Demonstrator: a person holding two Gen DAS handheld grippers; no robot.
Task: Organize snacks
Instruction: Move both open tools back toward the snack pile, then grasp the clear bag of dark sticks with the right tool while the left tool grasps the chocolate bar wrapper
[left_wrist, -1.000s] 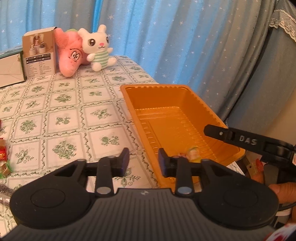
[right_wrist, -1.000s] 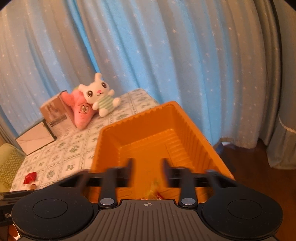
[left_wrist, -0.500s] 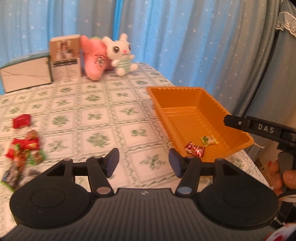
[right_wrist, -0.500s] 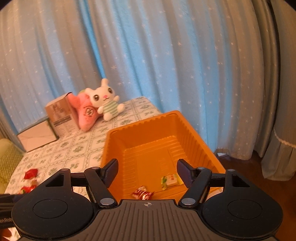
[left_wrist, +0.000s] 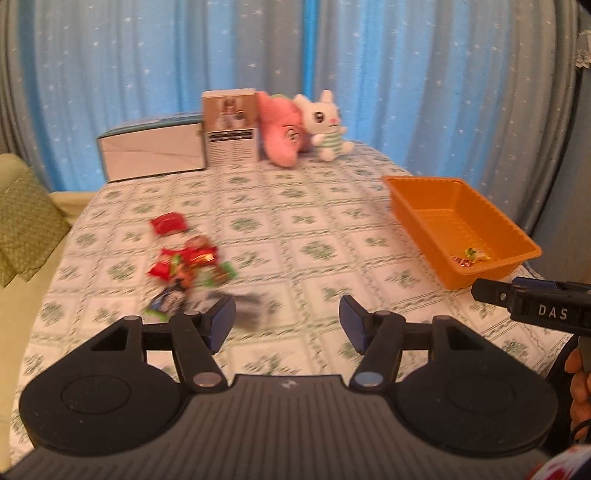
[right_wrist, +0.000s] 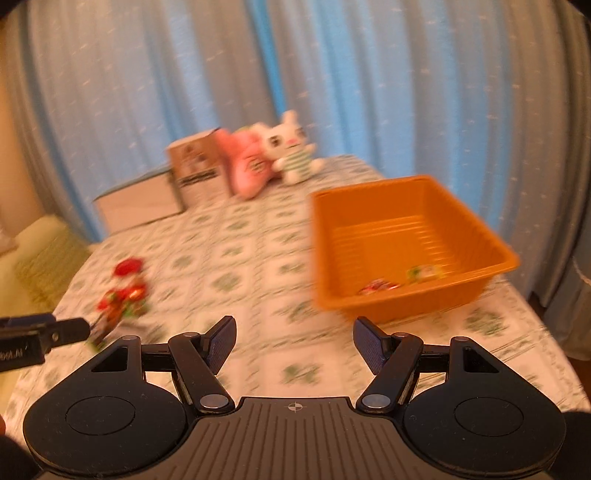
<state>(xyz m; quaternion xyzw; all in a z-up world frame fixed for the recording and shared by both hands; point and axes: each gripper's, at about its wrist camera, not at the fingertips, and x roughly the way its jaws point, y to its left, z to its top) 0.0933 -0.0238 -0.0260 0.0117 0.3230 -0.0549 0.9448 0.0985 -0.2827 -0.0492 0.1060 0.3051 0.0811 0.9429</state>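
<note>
Two grippers are in my hands, both spread wide with nothing between the fingers. My left gripper (left_wrist: 287, 320) hovers over the counter (left_wrist: 280, 221), which has a green-flowered cloth. Ahead of its left finger and just to the left lies a heap of snacks (left_wrist: 188, 266), red and green wrappers blurred together, with one red pack (left_wrist: 168, 223) a little farther out. Far ahead, along the counter's back edge, stand a low box (left_wrist: 153, 147), a tall carton (left_wrist: 231, 127), a pink plush (left_wrist: 282, 134) and a white bunny (left_wrist: 327, 123), side by side from left to right. Ahead and to the right of this gripper sits the orange tray (left_wrist: 436, 199), with two snacks (left_wrist: 471, 256) in its near end.

My right gripper (right_wrist: 294, 344), released as well, hangs over the cloth with the tray (right_wrist: 369, 295) just ahead of its right finger; the two snacks (right_wrist: 400, 280) rest against the tray's near wall. The heap (right_wrist: 123, 295) lies well off to this gripper's left, near the left gripper's finger, which reaches in from that edge. This view is smeared, so I cannot read the wrappers.
</note>
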